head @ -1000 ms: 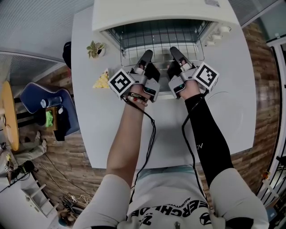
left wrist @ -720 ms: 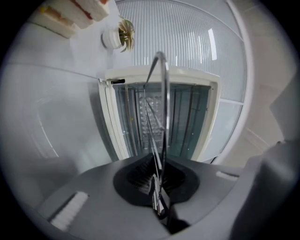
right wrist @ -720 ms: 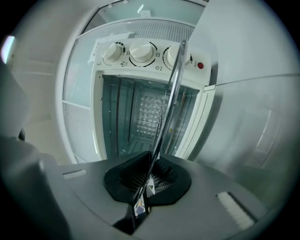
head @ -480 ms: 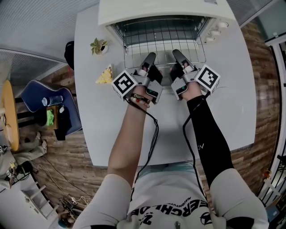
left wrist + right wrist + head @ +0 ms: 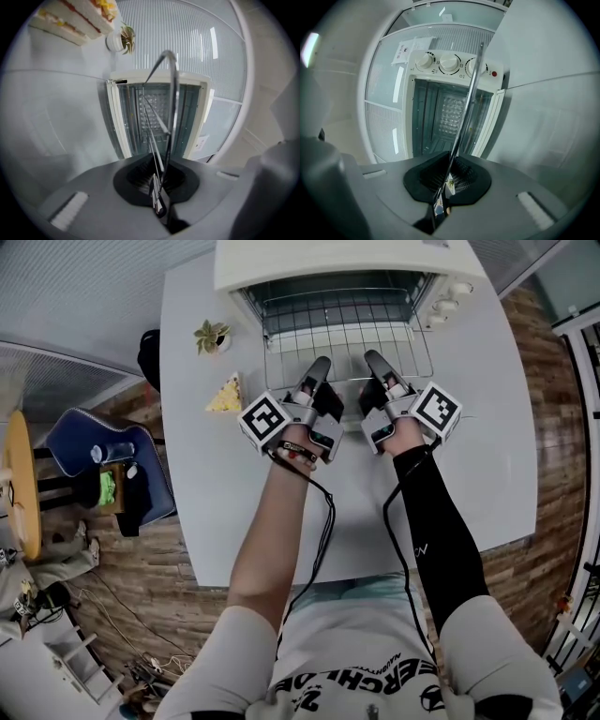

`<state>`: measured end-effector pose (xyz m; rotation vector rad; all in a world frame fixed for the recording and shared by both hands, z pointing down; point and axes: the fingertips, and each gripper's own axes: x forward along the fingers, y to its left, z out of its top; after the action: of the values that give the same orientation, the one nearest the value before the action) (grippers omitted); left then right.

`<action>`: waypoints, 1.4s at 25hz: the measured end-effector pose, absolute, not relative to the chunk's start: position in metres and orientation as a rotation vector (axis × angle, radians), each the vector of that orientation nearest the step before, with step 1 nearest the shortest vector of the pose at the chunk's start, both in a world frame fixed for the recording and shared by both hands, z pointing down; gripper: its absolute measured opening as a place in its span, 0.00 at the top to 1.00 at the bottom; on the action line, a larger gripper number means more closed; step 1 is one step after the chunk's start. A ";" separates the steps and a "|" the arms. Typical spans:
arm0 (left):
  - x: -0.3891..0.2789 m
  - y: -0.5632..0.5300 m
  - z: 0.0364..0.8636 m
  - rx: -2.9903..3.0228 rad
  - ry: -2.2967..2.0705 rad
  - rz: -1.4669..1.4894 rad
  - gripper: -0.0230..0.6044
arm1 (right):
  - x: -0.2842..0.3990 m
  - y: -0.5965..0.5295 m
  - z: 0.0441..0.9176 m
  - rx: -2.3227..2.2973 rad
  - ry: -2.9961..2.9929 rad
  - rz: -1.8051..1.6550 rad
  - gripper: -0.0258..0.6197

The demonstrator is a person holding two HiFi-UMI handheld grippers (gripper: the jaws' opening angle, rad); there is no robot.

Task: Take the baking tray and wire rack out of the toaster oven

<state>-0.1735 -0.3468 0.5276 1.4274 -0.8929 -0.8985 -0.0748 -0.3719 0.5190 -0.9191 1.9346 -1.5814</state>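
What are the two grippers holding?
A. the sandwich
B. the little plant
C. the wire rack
C: the left gripper and the right gripper are each shut on the front edge of the wire rack, which sticks out of the toaster oven.

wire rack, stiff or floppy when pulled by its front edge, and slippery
Probably stiff and light: the rack is thin wire in an open grid and looks flat though gripped only at its front edge by the left tongs and right tongs. Likely slippery, as both clamp one thin bare wire. Its far end may dip once clear of the oven.
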 end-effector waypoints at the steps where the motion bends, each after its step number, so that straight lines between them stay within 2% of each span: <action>1: -0.174 -0.347 0.525 1.428 -0.892 -0.900 0.88 | -0.075 -0.372 0.517 -0.924 1.936 -1.580 0.95; 35: -0.141 -0.225 0.492 1.507 -0.968 -0.931 0.88 | -0.045 -0.253 0.484 -0.738 2.004 -1.579 0.95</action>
<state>-0.1410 -0.2249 0.4920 1.5066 -0.9681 -0.9312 -0.0450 -0.2532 0.4836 -0.7378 2.0040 -1.5795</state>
